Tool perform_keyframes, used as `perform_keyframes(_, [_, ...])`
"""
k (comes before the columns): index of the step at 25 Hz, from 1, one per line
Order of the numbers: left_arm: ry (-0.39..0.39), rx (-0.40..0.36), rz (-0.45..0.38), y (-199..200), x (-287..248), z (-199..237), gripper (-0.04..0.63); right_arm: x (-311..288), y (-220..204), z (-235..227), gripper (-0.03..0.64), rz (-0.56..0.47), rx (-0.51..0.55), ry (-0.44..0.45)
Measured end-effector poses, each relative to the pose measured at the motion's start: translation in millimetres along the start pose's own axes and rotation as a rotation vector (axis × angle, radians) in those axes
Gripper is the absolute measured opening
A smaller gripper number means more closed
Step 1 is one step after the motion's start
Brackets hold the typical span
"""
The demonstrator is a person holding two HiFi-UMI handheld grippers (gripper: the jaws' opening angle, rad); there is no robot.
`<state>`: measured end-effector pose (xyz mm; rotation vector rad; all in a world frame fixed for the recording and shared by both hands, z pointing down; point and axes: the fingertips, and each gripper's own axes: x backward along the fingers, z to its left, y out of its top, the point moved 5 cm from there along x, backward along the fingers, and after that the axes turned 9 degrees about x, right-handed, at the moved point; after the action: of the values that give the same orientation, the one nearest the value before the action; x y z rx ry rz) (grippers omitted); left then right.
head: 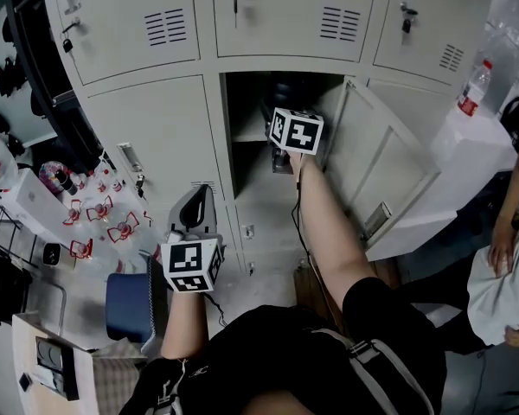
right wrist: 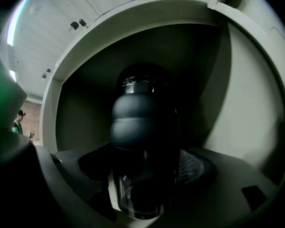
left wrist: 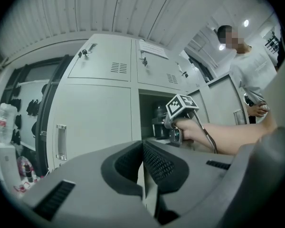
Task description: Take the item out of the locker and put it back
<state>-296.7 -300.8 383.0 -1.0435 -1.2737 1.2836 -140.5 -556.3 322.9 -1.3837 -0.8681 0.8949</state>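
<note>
Dark bottle (right wrist: 142, 127) inside open locker (right wrist: 247, 103)

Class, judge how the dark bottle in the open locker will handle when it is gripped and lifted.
The bottle is probably rigid and fragile: its lower part looks like clear glass. Its glossy sides may slip in a light grip. Tall and upright, it seems apt to tip if nudged near the top.
</note>
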Motion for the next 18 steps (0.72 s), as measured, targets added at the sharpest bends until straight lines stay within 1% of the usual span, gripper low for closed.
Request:
perform_keyframes(3, [0.013, 0.009, 0.016, -5.4, -3.8, 6.1, 0.012, -14.6, -2.7, 1.6, 0.391, -0.005, 0.099, -0.028])
perform_keyframes(5, [0.015, 0.011, 0.026, -6.8, -6.4, 8.8, 0.012, -23.5, -3.0, 1.5, 0.391, -0.003, 0.14, -0.047])
perform_keyframes(10, [0.013, 0.019, 0.026, -10.2, -12.1, 13.9, 0.012, -34.4, -2.8, -1.9, 0.393, -0.007, 0.144, -0.058])
perform_keyframes(14, [0.01, 0.029, 0.048, -16.6, -15.5, 15.9, 0.012, -33.8, -6.0, -1.0, 0.393, -0.024, 0.166, -0.063])
perform_keyframes(16, [0.003, 0.029, 0.052, -18.6, -16.9, 14.9, 0.012, -33.8, -5.4, -0.7, 0.388, -0.025, 0.159, -0.052])
perform_keyframes(18, [0.001, 0.03, 0.053, -18.4, -18.1, 14.2, 0.012, -31.8, -4.7, 0.9, 0.421, -0.032, 0.152, -0.033])
